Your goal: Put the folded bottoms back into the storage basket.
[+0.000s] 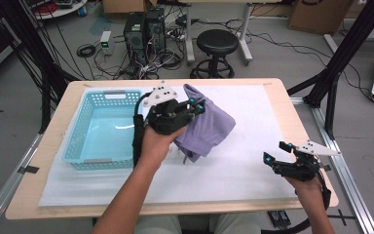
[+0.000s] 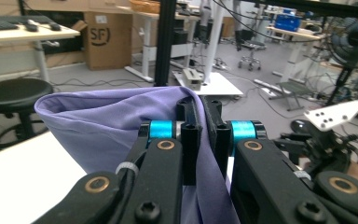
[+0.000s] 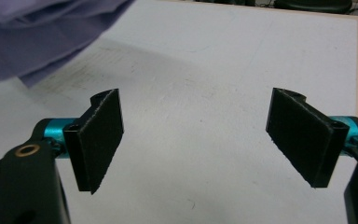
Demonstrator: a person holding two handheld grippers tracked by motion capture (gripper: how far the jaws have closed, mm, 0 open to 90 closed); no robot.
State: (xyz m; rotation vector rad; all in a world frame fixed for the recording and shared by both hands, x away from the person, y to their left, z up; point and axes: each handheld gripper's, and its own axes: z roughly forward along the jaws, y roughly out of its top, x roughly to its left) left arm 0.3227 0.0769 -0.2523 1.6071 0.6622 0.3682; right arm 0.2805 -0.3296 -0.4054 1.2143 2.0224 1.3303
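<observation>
- Purple cloth hanging bunched above the white mat, near table centre, just right of the basket.
- Being pinched by left gripper, jaws clenched tight on a fold of the fabric; in the left gripper view cloth draping over and between the closed black pads.
- Dangling lower edge reaching down toward the mat, contact with the mat hard to tell.
- Sitting at the left of the mat: light blue plastic basket, nothing visible inside, close beside the left hand.
- Resting low at the table's near right edge: right gripper, well apart from the cloth.
- Standing wide apart and released in the right gripper view: right gripper pads, gripping nothing, bare white mat between them.
- Showing at that view's top left corner: cloth, lifted, casting shadow on the mat.
- Standing beyond the table's far edge: black stool.
</observation>
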